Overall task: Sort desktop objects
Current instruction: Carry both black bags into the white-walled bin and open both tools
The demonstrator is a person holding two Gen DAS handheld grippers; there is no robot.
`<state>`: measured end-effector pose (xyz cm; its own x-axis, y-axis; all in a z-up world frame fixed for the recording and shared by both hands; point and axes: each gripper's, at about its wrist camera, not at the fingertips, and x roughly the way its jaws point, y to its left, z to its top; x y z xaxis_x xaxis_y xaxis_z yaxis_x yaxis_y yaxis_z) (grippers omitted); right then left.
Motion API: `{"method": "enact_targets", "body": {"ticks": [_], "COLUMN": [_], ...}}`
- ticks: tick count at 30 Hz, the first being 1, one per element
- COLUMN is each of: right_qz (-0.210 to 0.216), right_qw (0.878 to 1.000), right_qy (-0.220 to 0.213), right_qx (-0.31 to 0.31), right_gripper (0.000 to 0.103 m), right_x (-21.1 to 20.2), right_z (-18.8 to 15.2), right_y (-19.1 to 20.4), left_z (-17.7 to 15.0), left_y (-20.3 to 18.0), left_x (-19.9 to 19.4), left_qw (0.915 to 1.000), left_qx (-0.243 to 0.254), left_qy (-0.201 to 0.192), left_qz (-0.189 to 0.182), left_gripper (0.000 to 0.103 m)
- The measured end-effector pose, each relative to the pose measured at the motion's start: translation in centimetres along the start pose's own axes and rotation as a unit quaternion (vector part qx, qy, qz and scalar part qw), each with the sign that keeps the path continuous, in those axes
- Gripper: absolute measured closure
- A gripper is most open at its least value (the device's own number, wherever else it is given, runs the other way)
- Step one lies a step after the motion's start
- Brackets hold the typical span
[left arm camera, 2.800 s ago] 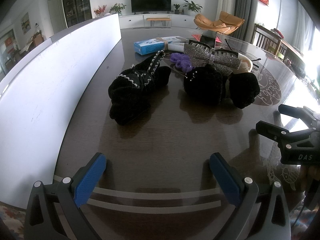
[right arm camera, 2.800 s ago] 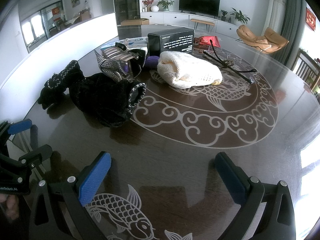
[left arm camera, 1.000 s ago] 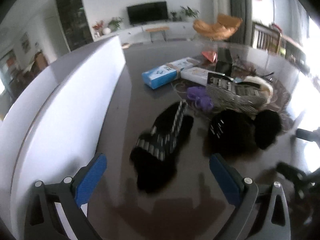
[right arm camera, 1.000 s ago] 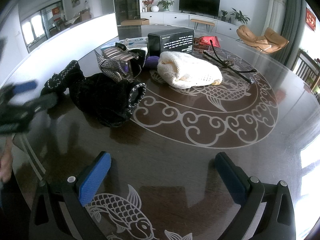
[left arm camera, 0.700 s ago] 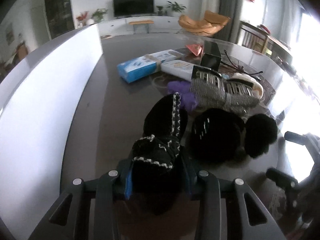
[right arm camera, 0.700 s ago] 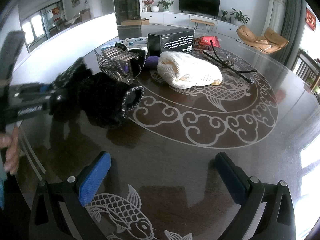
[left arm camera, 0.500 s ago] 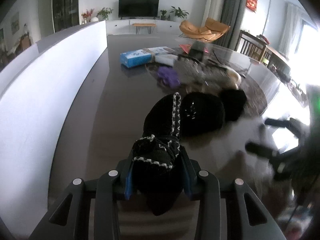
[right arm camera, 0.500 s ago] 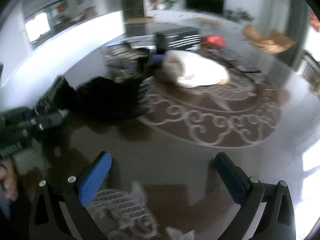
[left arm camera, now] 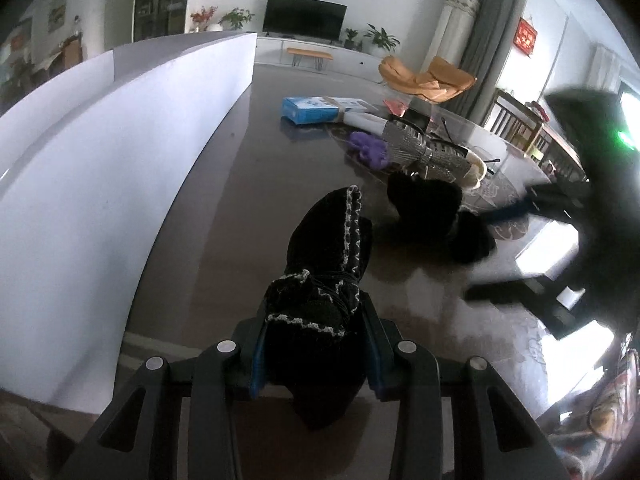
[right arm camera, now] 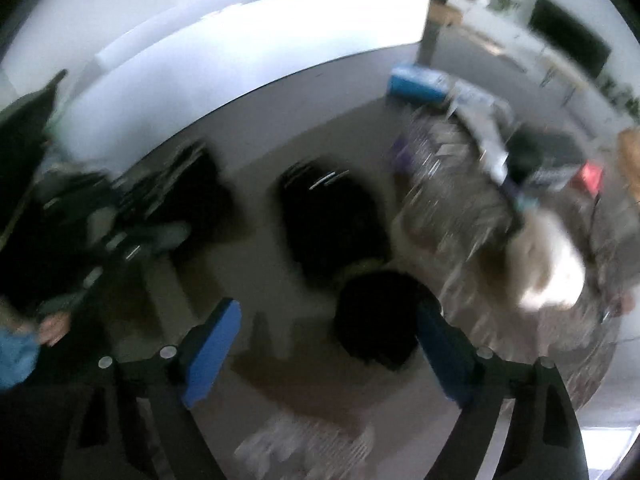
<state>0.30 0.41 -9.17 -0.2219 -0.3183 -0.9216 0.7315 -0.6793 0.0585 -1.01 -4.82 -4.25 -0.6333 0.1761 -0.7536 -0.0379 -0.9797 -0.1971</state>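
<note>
Left gripper (left arm camera: 316, 344): clenched on black knitted white-trimmed glove (left arm camera: 320, 280).
Right gripper (right arm camera: 328, 344): closing, nothing gripped; black furry bundle (right arm camera: 376, 316) at one o'clock.

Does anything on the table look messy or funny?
Yes. The black slipper pinched in the left gripper lies apart from a second black slipper, which is jumbled against a purple thing and sparkly silver shoes.

left gripper (left arm camera: 316, 354): black arms, blue pads, round silver screws | right gripper (right arm camera: 328, 354): same | sleeve (right arm camera: 14, 354): blue, at 8 o'clock
</note>
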Motion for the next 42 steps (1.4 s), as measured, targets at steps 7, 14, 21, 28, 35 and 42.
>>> {"method": "enact_targets", "body": {"ticks": [7,14,21,28,35,42], "right_qz": [-0.035,-0.051,-0.02,0.031,0.073,0.075], "right_qw": [0.998,0.996,0.99,0.978,0.98,0.983], "right_qy": [-0.043,-0.045,-0.098,-0.197,-0.184,-0.153], "right_qx": [-0.003,0.055,0.095,0.057,0.036,0.063], "right_gripper": [0.014,0.059,0.07,0.069,0.066,0.032], "right_x": [-3.4,2.1,-4.3,-9.5,-4.0,0.6], "right_z": [-0.9,1.6,2.3,12.4,22.5,23.6], "right_y": [0.3,-2.0,-0.9,5.1,11.5,12.5], "left_z": [0.0,-0.3,1.0,6.7,8.9,8.3], "left_y": [-0.5,0.6,0.3,7.9,19.2,21.1], "left_x": [0.2,-1.0,-6.9,-15.4,-12.7,-10.5], "left_qw": [0.9999,0.9994,0.994,0.9858,0.9823,0.9747], "left_qx": [0.015,-0.021,-0.047,-0.099,-0.158,-0.174], "left_qy": [0.001,-0.013,-0.068,-0.134,-0.05,-0.017], "left_qz": [-0.003,-0.024,-0.071,-0.022,0.088,0.139], "left_gripper": [0.065,0.065,0.065,0.065,0.064,0.022]}}
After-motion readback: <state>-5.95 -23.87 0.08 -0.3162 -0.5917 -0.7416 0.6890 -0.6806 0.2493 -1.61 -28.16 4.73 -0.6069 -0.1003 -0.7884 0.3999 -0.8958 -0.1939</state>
